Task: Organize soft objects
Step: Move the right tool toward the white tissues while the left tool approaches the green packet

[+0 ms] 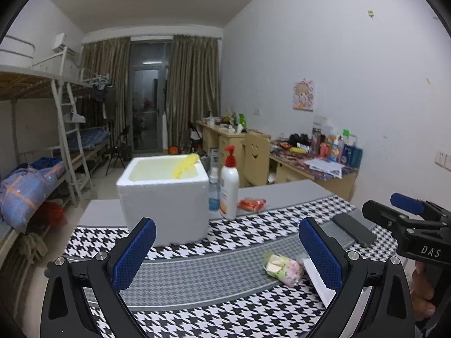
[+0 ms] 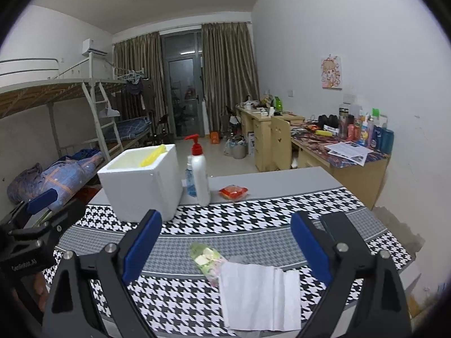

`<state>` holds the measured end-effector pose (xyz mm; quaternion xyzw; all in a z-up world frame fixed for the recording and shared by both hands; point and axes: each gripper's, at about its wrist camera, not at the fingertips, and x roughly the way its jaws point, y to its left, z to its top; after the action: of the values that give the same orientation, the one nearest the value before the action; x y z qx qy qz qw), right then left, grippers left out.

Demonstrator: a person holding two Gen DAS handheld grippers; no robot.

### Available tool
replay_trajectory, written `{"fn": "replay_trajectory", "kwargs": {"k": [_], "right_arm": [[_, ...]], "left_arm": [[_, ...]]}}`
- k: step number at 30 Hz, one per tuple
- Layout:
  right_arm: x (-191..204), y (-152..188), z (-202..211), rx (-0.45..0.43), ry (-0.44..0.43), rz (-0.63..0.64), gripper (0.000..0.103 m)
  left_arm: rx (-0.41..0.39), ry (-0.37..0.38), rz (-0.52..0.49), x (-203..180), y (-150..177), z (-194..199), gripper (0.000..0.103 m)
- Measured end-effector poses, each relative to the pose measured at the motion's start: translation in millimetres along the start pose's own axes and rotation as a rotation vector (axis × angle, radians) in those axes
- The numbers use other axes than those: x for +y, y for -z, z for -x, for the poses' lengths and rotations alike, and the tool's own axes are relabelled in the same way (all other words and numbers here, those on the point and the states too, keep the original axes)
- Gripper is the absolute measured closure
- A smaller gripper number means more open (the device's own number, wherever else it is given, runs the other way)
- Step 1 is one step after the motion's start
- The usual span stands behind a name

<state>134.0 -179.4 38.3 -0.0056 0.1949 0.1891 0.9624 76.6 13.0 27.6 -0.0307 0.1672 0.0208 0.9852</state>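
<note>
Both grippers hover above the checked cloth with nothing held: the left gripper has its blue pads spread wide, and the right gripper is spread the same way. The soft things lie between them on the grey band of the cloth: a small wrapped packet, and a white tissue touching it and partly over its near end. A yellow sponge already leans in the foam box at the back left. The overlap looks like the main risk: a grab at the packet may pinch the tissue too and drag it along, or a grab at the thin tissue may catch the cloth under it and rucks it up. On the way to the box, the pump bottle and small blue bottle stand just beside its right wall, so a wide swing could tip them. The phone lies near the right gripper and could be nudged. The red packet sits well apart.
</note>
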Motion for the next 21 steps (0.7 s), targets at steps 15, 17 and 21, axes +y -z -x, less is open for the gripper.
{"fn": "replay_trajectory", "kwargs": {"k": [15, 17, 21], "right_arm": [[-29, 23, 6, 0.013, 0.061, -0.029, 0.008], [-31, 27, 6, 0.018, 0.068, -0.027, 0.008], [-35, 34, 4, 0.028, 0.080, -0.032, 0.008]], "left_arm": [[0.037, 0.077, -0.013, -26, 21, -13, 0.001], [0.036, 0.067, -0.024, -29, 24, -16, 0.001], [0.043, 0.080, -0.023, -33, 29, -20, 0.001]]}}
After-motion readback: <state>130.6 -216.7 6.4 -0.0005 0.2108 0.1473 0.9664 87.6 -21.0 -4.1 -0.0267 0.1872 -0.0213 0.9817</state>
